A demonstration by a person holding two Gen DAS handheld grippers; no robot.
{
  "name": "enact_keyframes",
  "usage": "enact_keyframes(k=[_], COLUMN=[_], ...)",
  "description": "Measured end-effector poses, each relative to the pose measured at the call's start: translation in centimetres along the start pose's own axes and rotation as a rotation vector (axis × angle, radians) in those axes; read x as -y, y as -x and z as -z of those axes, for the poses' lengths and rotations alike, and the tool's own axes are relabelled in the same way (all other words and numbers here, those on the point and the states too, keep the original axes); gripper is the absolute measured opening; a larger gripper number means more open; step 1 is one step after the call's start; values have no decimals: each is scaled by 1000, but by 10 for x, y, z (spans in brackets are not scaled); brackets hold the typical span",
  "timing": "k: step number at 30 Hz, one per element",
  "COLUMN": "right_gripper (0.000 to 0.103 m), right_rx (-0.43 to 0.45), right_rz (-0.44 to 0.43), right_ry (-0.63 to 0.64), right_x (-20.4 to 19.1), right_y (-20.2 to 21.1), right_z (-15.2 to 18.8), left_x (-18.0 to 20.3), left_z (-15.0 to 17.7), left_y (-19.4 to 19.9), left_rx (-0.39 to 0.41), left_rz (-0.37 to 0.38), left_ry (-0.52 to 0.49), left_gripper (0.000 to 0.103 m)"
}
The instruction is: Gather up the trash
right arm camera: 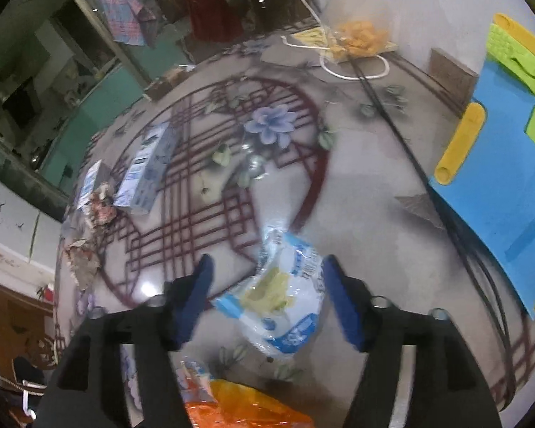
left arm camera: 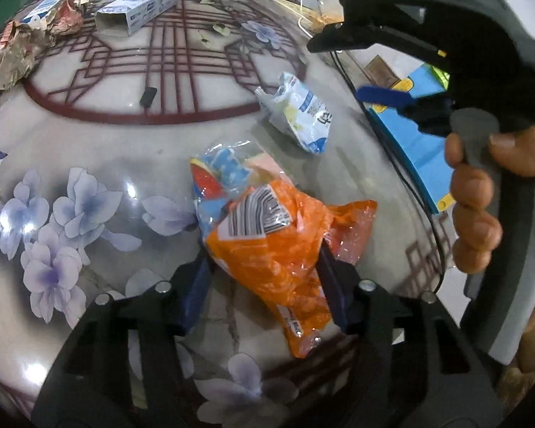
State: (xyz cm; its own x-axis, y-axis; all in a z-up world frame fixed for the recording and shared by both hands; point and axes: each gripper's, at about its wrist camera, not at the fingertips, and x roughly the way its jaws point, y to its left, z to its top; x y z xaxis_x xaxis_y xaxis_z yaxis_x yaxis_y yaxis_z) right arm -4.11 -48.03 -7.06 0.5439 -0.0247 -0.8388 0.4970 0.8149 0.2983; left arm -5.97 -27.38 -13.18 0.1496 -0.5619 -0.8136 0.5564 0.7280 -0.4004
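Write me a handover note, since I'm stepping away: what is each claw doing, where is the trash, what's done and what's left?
Left claw: closed on the orange wrapper, which lies on the table.
Right claw: open around the blue-and-white wrapper, not gripping.
Still lying out: two cartons and crumpled paper at the far edge.
Done: nothing visibly collected; no bin in view.
Left: lift both wrappers, then clear the far pile.

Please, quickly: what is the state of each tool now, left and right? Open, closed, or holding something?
Left tool: closed on the orange wrapper.
Right tool: open around the blue-white packet, its fingers not touching it.
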Motion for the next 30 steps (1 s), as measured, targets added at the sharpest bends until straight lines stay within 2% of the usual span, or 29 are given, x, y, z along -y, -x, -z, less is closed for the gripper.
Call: enact_keyframes(k=[2, 7, 9, 14, 16, 17, 20, 24, 26, 28, 30], right_gripper=[69, 78, 78, 78, 74, 64, 48, 37, 34, 33, 33], right_rx=[-2, -39, -68, -131, -164, -173, -170, -159, -137, -106, -68], right_rz=[21, 73, 68, 125, 139, 152, 185, 169, 149, 122, 76], right_ry=[-13, -19, 5, 110, 144, 160, 194, 187, 185, 183, 183], right_x=[5, 9, 6, -9, -13, -14, -17, -17, -21, -26, -35], right_y=[-2, -17, -27, -55, -65, -68, -70, -66, -59, -49, -35], right_z=[-1, -2, -3, -2, 1, 3, 6, 5, 4, 3, 5], left_x=[-4, -21, -29, -51, -65, -75, -100, -134, -156, -168, -171], left_z=[0, -6, -13, -31, -37, -40, -44, -42, -36, -35, -34], left_y=[8, 49, 75, 131, 152, 163, 190, 206, 210, 210, 216], left_rx=[26, 116, 163, 245, 266, 271, 296, 375, 400, 384, 398], left_rz=[-8, -34, -44, -89, -135, -158, -230, -326, -306, -299, -312], left_ry=[-1, -30, -45, -94, -122, -131, -145, -128, -48, 3, -3], left_gripper=[49, 49, 49, 49, 50, 50, 50, 50, 50, 50, 50])
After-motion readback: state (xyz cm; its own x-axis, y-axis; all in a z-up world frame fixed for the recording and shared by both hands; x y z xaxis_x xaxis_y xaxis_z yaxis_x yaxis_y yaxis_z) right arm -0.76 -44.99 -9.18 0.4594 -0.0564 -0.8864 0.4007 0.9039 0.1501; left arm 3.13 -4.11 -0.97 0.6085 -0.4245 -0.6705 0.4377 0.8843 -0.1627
